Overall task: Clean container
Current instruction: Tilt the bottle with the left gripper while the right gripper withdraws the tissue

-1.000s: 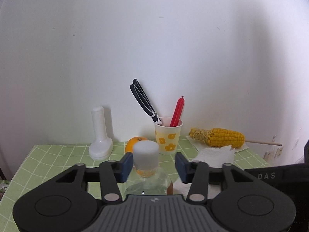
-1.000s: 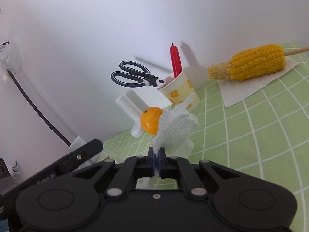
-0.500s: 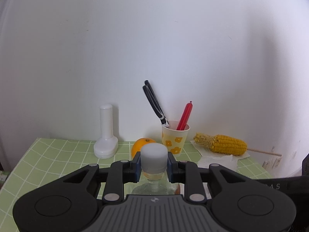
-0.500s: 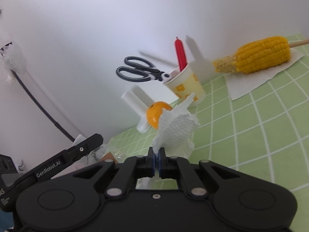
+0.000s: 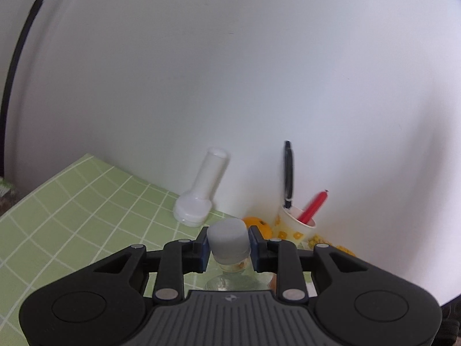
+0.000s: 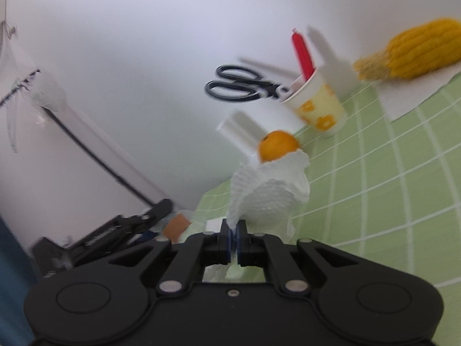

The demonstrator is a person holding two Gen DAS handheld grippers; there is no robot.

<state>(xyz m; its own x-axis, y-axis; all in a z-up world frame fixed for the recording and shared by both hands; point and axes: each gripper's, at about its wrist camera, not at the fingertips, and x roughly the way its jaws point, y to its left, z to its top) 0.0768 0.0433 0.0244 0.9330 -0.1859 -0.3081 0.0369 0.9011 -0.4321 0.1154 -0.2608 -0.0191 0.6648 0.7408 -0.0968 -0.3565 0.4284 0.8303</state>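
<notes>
A clear glass bottle [image 5: 230, 276] with a white cap [image 5: 227, 238] stands just in front of my left gripper [image 5: 228, 242]. The blue pads press on either side of the cap, and the jaws are opening a little around it. In the right wrist view my right gripper [image 6: 234, 232] is shut on a crumpled white paper towel [image 6: 270, 190], held up above the green checked tablecloth [image 6: 389, 173]. The left gripper [image 6: 115, 230] shows blurred at the lower left of that view, with something orange-brown beside it.
Along the white wall stand a white plastic flask-shaped item [image 5: 201, 193], an orange [image 5: 259, 225] and a flowered paper cup [image 5: 296, 225] holding black scissors [image 5: 288, 170] and a red pen [image 5: 312, 206]. A corn cob [image 6: 412, 54] lies on a napkin [image 6: 412, 98].
My left gripper's jaws closed onto the bottle cap, then the hand rolled and shifted so the table now slants. The right gripper kept the paper towel and turned slightly.
</notes>
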